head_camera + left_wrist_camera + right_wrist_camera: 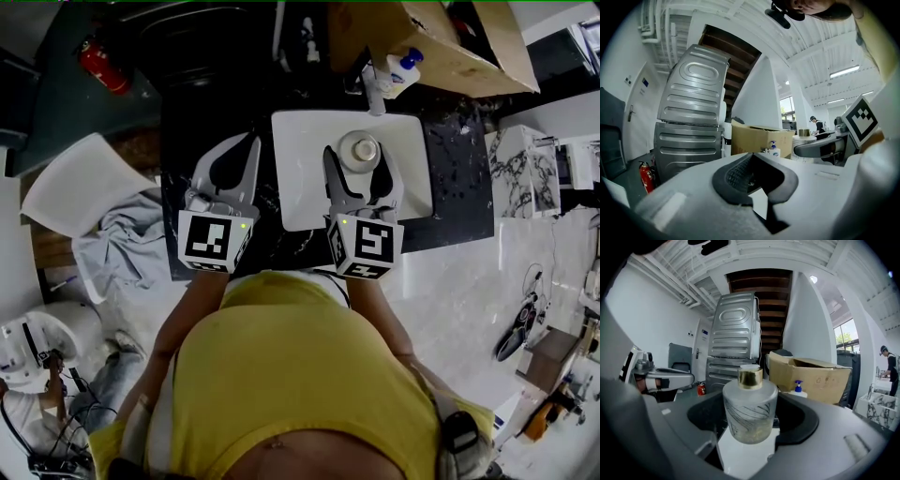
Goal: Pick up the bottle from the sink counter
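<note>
Above white rectangular sink (300,159), right gripper (359,164) clamps upright frosted glass bottle (750,408), gold cap up; left gripper (248,150) jaws together.

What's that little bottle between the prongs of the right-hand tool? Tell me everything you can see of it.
The bottle is squat and round. It is made of frosted, see-through glass with thin dark curved streaks, and it has a shiny gold collar and a pale cap. It stands upright between the jaws of the right tool, which appear to grip its sides. Below it is the white sink basin.
</note>
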Available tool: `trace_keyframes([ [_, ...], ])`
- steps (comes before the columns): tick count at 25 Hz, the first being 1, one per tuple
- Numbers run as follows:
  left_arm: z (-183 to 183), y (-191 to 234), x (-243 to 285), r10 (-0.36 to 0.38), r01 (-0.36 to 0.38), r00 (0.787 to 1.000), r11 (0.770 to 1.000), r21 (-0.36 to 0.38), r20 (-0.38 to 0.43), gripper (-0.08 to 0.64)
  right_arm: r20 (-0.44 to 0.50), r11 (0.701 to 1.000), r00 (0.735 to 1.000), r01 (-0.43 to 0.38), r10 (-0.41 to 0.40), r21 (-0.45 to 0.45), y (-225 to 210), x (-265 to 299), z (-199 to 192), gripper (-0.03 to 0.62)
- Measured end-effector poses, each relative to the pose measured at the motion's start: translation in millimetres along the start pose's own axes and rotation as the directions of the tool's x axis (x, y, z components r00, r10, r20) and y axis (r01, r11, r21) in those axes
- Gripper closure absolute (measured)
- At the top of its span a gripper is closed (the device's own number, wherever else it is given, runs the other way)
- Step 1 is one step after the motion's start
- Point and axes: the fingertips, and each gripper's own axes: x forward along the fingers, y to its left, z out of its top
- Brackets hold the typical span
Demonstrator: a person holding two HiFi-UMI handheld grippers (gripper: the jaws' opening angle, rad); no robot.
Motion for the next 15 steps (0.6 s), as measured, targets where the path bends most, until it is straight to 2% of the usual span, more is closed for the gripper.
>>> trace_keyframes([
  [15,-1,-2,-6,0.013,-0.013,1.0,1.0,0.006,0.0,0.555,-0.009,0.999,0.999,-0.034,0.034,0.0,10,1,-5,0.268],
])
